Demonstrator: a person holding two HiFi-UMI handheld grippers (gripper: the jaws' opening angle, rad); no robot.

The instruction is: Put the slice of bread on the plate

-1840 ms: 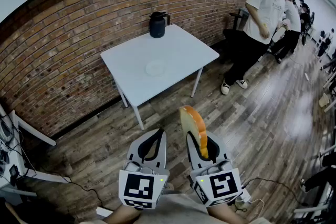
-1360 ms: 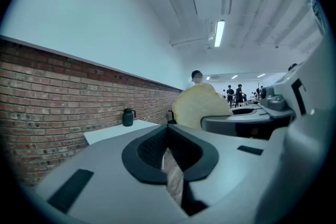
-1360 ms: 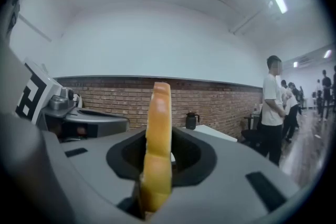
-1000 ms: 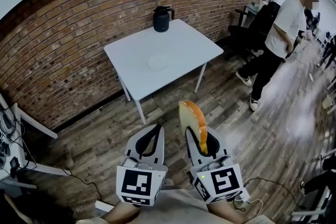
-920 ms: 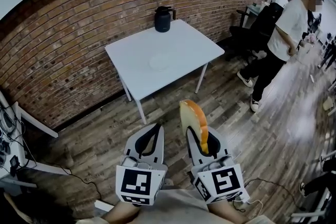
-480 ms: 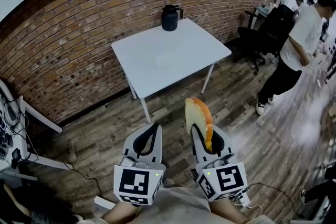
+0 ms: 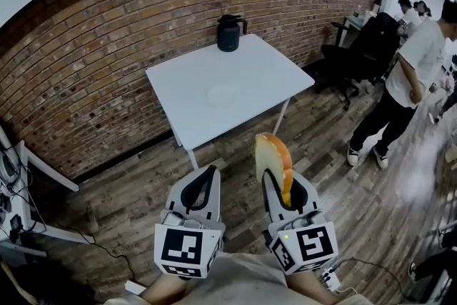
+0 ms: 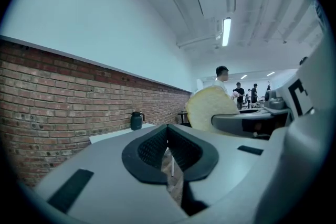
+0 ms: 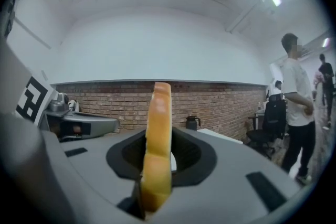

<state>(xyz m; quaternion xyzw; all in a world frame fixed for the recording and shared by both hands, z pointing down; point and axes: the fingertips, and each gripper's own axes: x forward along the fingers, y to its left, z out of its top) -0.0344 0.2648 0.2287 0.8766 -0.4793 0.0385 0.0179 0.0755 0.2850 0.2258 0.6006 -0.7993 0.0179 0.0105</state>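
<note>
A slice of bread (image 7: 275,157) with a golden crust stands on edge, and my right gripper (image 7: 280,181) is shut on its lower part. In the right gripper view the bread (image 9: 157,134) rises upright between the jaws. My left gripper (image 7: 206,171) is beside it on the left with nothing in it, and its tips meet (image 8: 168,128). The bread (image 8: 210,107) also shows at the right of the left gripper view. A small white plate (image 7: 220,93) lies on the white table (image 7: 178,82), well ahead of both grippers, across a stretch of floor.
A dark jug (image 7: 228,33) stands at the table's far edge by the brick wall. At the right there are a person (image 7: 410,82) and a black office chair (image 7: 360,46). A white frame (image 7: 36,171) and cables are at the left on the wooden floor.
Both grippers and the bread have moved a little nearer the table, with the grip unchanged. The person at the right has walked further right.
</note>
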